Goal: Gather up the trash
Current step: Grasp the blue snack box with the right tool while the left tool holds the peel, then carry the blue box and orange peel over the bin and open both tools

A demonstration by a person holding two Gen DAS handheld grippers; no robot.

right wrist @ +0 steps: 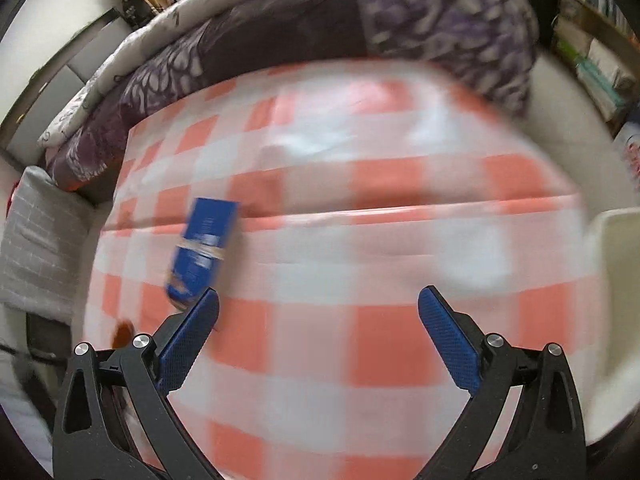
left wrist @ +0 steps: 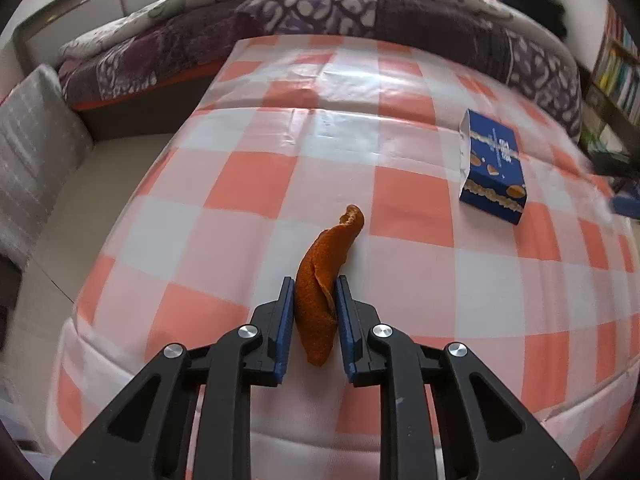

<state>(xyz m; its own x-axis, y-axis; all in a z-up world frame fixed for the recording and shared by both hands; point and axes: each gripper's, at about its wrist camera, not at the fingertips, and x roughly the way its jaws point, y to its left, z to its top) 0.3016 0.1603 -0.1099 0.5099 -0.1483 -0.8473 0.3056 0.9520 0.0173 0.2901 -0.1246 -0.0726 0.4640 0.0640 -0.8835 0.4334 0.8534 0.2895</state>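
Observation:
A long curled piece of orange peel lies on the red-and-white checked tablecloth. My left gripper is shut on the peel, its blue pads pressing both sides of the lower half. A blue snack box lies flat to the right, farther back. In the blurred right wrist view the same blue box lies just beyond the left fingertip of my right gripper, which stands wide open over the cloth with nothing between its fingers. A sliver of the peel shows at the left.
A bed with a purple patterned quilt runs along the table's far side. A grey cushioned seat stands at the left. Bookshelves line the right wall. A white container sits at the table's right edge.

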